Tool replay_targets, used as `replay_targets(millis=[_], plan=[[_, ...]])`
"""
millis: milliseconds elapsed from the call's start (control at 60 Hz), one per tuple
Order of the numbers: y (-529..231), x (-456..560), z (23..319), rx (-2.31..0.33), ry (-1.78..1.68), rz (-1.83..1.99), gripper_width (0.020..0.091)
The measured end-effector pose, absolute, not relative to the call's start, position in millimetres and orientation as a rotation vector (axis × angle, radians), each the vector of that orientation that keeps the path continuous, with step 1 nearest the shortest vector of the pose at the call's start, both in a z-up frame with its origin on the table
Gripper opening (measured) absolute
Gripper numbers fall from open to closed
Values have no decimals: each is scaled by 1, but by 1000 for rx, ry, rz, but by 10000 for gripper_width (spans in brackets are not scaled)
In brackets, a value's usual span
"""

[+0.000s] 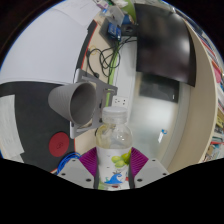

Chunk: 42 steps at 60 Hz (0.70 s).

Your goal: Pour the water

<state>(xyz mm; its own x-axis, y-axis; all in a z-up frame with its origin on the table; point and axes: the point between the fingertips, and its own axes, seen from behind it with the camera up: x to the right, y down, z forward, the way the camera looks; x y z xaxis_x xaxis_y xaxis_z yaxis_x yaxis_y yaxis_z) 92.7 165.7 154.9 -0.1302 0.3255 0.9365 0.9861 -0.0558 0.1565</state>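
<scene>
A clear plastic water bottle point(113, 150) with a white cap and a label showing green fruit and a blue figure stands upright between my fingers. My gripper point(112, 168) is shut on the bottle, and both purple pads point(88, 160) press against its sides. Just beyond the bottle, up and to the left, a grey cup point(73, 98) lies tipped with its mouth turned toward the bottle. The bottle's base is hidden below the fingers.
A white power strip point(122, 101) with cables lies beyond the cup on the white table point(170, 120). A dark monitor point(165, 45) stands at the back right. A red and blue object point(62, 146) sits left of the fingers.
</scene>
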Motion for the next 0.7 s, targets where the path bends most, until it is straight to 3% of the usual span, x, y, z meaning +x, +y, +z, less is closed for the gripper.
replay_targets(millis=[367,550,700], plan=[[179,91,141,-1242,-1815,-1445,404],[172,97,137,-1341,-1757,-1364,404],[154,97,147,-1696,-1363,-960,406]])
